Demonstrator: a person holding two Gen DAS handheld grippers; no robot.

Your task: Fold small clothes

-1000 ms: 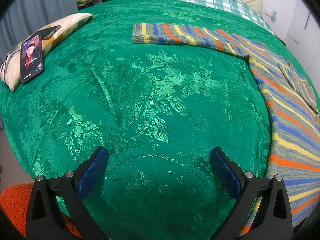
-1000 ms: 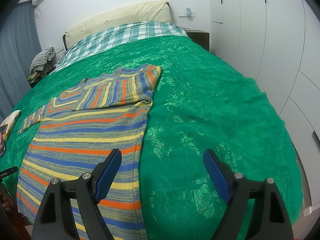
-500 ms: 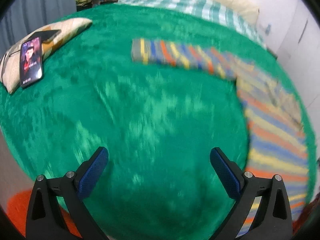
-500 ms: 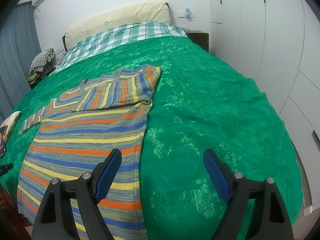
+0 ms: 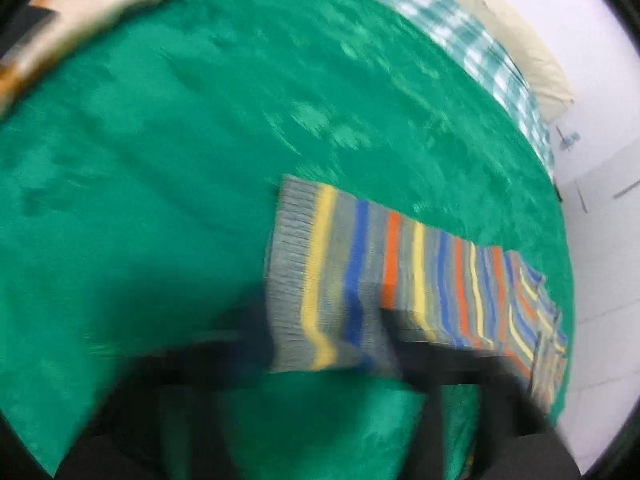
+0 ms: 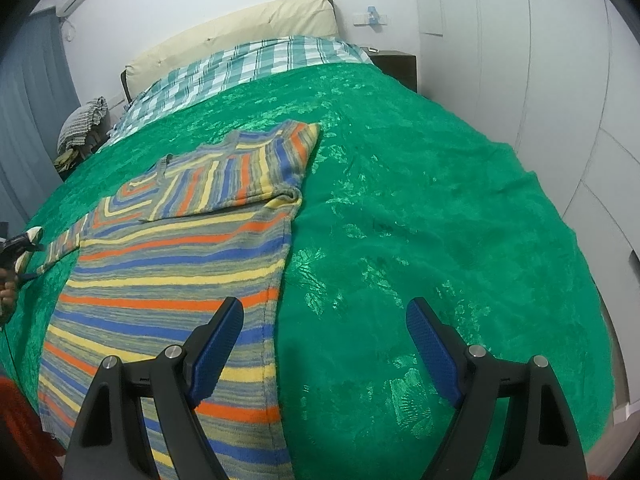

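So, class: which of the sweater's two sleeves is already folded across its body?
The sleeve nearer the wardrobe side lies folded over the sweater; the other sleeve stretches out flat on the green bedspread.

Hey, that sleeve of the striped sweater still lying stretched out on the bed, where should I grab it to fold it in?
Take it at the grey ribbed cuff, the free end of the outstretched sleeve. Come from beyond that end, low along the green bedspread, since it lies flat with bare cover all round it. The closing left gripper already has the cuff between its fingers, though blur hides whether they pinch.

Open green bedspread right of the sweater; pillow far left.
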